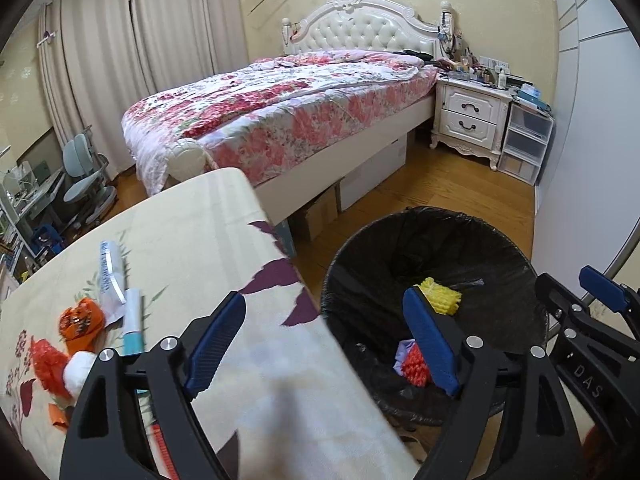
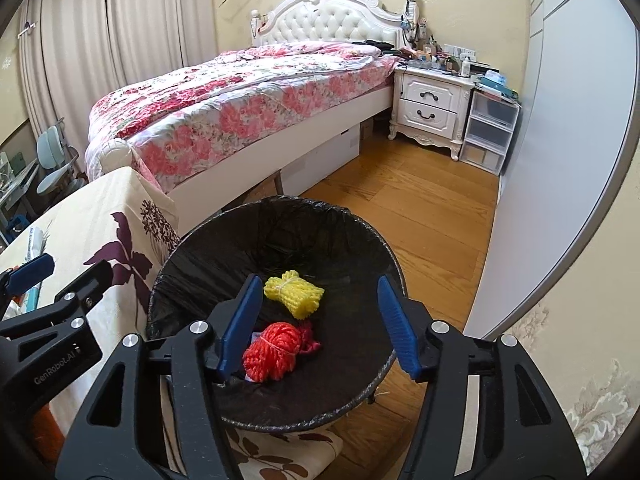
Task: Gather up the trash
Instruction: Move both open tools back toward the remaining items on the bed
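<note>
Left wrist view: left gripper [image 1: 324,344] jaws apart, nothing between them, straddling the near edge of the bin [image 1: 436,256]. Yellow foam net [image 1: 440,294] and red foam net [image 1: 416,368] lie inside the bin. Orange wrapper [image 1: 80,322] and tube [image 1: 134,322] sit on the cloth-covered table [image 1: 192,232], left of the bin.

Right wrist view: right gripper [image 2: 320,324] jaws apart, empty, above the bin, both nets below.

bedrm | wood floor [image 2: 420,208] | floral bed [image 2: 240,108] | white nightstand [image 2: 430,106] | curtains [image 2: 100,40] shut
</note>
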A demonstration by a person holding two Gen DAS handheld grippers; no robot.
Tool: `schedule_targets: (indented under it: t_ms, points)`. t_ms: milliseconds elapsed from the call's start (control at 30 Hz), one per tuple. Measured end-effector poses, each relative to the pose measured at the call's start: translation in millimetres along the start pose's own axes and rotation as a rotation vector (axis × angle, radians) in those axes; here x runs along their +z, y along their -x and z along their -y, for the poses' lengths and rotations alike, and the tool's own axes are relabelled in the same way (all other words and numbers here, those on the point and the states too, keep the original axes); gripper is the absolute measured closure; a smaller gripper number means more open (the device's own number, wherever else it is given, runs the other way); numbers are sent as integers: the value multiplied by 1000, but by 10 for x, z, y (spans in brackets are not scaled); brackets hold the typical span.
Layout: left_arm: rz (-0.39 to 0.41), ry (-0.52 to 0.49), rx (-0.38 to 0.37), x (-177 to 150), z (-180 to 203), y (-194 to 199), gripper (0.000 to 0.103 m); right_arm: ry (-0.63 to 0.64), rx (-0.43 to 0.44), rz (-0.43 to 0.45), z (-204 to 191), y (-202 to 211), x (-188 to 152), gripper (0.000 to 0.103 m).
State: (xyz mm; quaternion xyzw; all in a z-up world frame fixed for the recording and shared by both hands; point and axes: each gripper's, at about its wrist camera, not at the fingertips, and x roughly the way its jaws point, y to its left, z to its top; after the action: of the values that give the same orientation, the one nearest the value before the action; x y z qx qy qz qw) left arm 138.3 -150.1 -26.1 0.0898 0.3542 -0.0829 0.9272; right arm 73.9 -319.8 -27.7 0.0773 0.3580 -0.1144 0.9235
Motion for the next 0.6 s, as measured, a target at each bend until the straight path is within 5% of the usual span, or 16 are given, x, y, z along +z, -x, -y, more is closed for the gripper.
schedule_targets:
  t_ms: [600]
  points:
    - [-29, 122, 122, -604, -904, 635, 21, 81, 127, -9, -584, 523, -326, 39]
